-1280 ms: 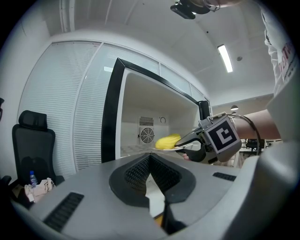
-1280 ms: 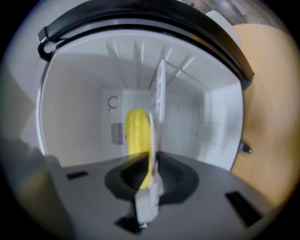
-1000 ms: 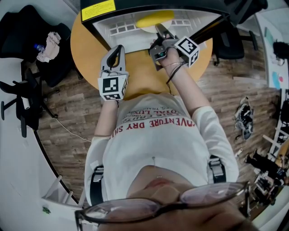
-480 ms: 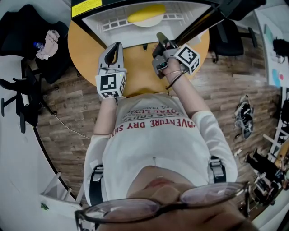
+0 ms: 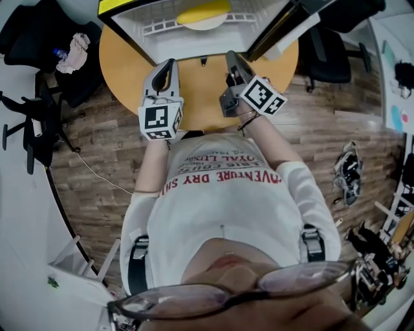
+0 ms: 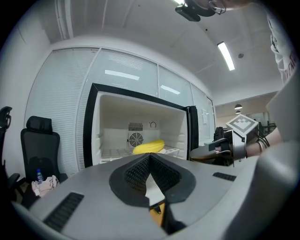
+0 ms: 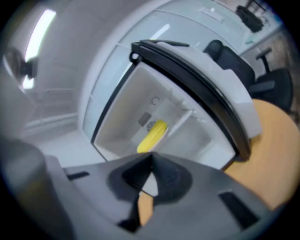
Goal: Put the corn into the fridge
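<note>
The yellow corn [image 5: 202, 11] lies on a white plate inside the small open fridge [image 5: 194, 40], which stands on a round wooden table [image 5: 194, 94]. It also shows in front of the fridge's back fan in the left gripper view, as the corn [image 6: 148, 147], and in the right gripper view, as the corn [image 7: 152, 135]. The fridge door [image 5: 278, 32] hangs open at the right. My left gripper [image 5: 169, 66] is shut and empty over the table, short of the fridge. My right gripper [image 5: 230, 56] is shut and empty beside it, just outside the fridge's opening. The shut tips show as left gripper [image 6: 150, 157] and right gripper [image 7: 151, 161].
A black chair [image 5: 71, 55] with a cloth and a bottle stands left of the table, with another chair [image 5: 29, 129] below it. A further chair [image 5: 330, 58] stands at the right behind the open door. Gear [image 5: 349, 171] lies on the wooden floor at the right.
My right gripper has drawn back out of the fridge, away from the corn, and rolled. The left gripper has also drawn back a little. The corn stays on its plate.
</note>
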Available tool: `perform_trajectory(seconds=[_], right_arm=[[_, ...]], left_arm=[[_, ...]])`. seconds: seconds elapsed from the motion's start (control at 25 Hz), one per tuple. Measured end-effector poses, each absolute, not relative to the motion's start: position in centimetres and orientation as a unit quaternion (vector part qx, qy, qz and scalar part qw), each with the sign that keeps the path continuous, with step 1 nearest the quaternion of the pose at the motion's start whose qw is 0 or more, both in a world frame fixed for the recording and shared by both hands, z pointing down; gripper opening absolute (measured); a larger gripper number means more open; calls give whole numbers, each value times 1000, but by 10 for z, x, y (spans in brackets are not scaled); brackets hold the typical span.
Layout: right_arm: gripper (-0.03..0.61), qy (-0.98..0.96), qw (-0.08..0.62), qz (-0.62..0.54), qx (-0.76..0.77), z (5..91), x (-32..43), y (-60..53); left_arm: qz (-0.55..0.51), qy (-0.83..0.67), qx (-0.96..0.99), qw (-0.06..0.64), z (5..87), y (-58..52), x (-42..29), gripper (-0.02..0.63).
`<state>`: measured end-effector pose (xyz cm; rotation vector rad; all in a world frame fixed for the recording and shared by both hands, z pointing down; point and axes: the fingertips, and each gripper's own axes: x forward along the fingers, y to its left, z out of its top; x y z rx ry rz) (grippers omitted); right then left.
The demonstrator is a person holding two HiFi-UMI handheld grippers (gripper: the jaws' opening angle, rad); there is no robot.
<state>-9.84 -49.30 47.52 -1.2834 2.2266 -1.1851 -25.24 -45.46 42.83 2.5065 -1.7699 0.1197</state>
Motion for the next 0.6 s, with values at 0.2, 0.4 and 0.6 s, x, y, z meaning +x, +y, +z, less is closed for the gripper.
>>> perform_trajectory(seconds=[0.2, 0.4, 0.6], right_arm=[[29, 859, 54, -219, -459, 456, -95, -472], [29, 895, -5, -69, -440, 440, -98, -452], [29, 903, -35, -13, -428, 444, -97, -443]], left_arm=[[46, -586, 808, 36, 431, -439, -245, 26], [56, -594, 802, 37, 438, -425, -241, 26], [59, -601, 796, 36, 441, -416, -242, 26]])
